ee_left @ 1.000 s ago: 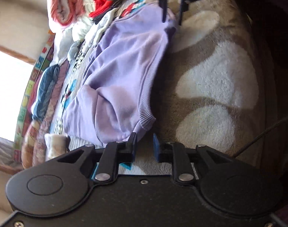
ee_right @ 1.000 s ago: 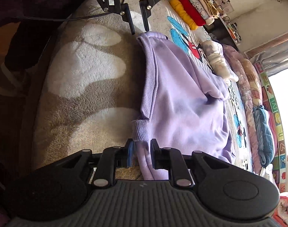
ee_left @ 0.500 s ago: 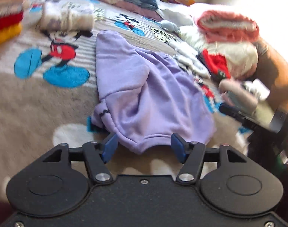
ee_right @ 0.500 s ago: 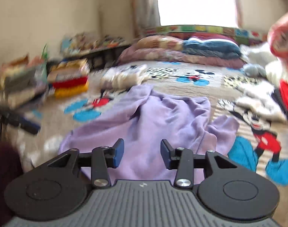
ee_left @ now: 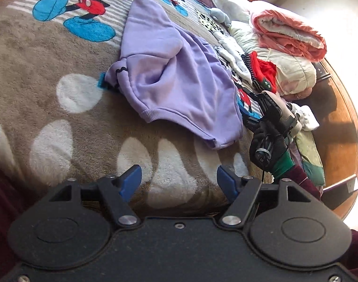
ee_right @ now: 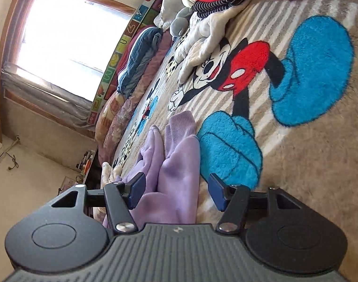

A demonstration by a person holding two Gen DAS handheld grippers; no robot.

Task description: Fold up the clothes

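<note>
A lilac sweatshirt (ee_left: 176, 77) lies crumpled on a brown blanket (ee_left: 61, 122) with white spots and cartoon mice. My left gripper (ee_left: 179, 182) is open and empty, held back from the sweatshirt's near hem. My right gripper (ee_right: 175, 191) is open, its jaws astride a lilac sleeve (ee_right: 179, 164) with a ribbed cuff, not closed on it. The right gripper body and the gloved hand (ee_left: 270, 141) holding it show at the sweatshirt's right edge in the left wrist view.
A heap of clothes lies to the right: a pink roll (ee_left: 289, 33), a cream bundle (ee_left: 294, 72), a red garment (ee_left: 263, 70). White and striped clothes (ee_right: 209, 23) lie beyond the sleeve. Folded bedding (ee_right: 136, 56) lines the window wall. A wooden edge (ee_left: 339, 122) lies right.
Both grippers have let go of the sweatshirt and opened wide. The left has pulled back from the hem. The right has swung round low over a sleeve at the garment's right side.
</note>
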